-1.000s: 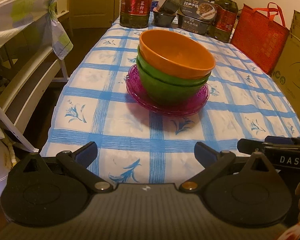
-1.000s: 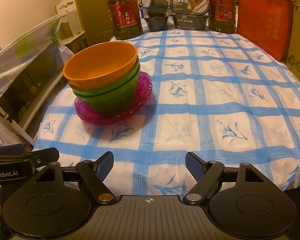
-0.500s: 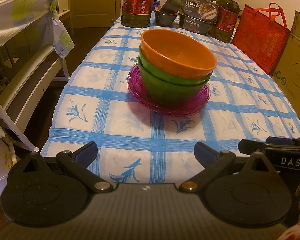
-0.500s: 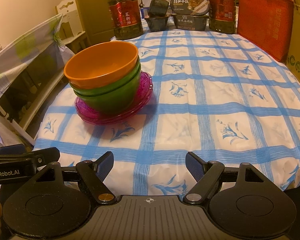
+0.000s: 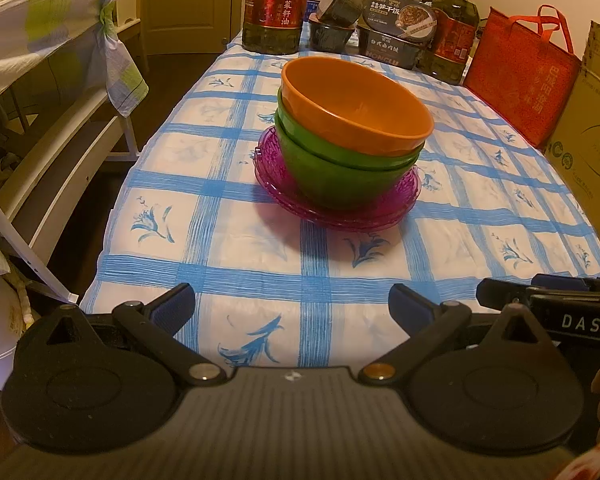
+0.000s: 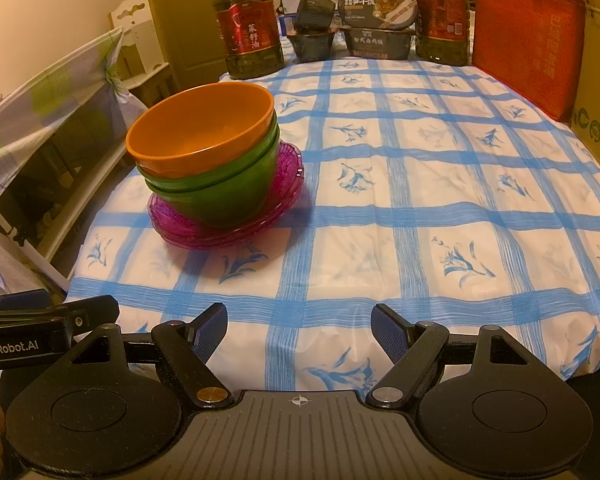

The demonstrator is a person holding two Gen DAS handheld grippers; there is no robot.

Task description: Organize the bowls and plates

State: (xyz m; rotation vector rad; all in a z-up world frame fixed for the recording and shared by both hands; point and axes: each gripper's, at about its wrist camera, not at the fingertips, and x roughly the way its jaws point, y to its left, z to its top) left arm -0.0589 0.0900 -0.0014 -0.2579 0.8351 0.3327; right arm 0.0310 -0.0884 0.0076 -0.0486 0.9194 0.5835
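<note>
- We are holding both grippers low at the near edge of the table (image 5: 228,240), tilted down toward the cloth, with nothing between either pair of fingers.
- The left gripper (image 5: 291,304) is standing wide – its blue pads (image 5: 176,305) are well apart over bare cloth. The right gripper (image 6: 298,328) is standing wide too, and empty.
- The stack is sitting mid-table: an orange bowl (image 5: 356,108) nested in green bowls (image 5: 340,172), all resting on pink plates (image 5: 332,210).
- From the left gripper the stack is lying almost straight ahead, a touch to the right; from the right gripper it is lying ahead and off to the left, toward the table's left edge.
- So we are judging the left hand the nearer and better lined up – a forward reach would meet the bowl rims head-on.
- The stack is round with no long axis; its height is what matters. The orange bowl is leaning slightly, its rim tipped toward our right in the left view.
- The bottles (image 6: 252,32), food boxes (image 6: 376,20) and red bag (image 6: 528,36) are crowding the far end, well apart from the stack.
- Against the earlier frames nothing is differing: stack and both grippers are sitting where they were, the fingers just as wide.
</note>
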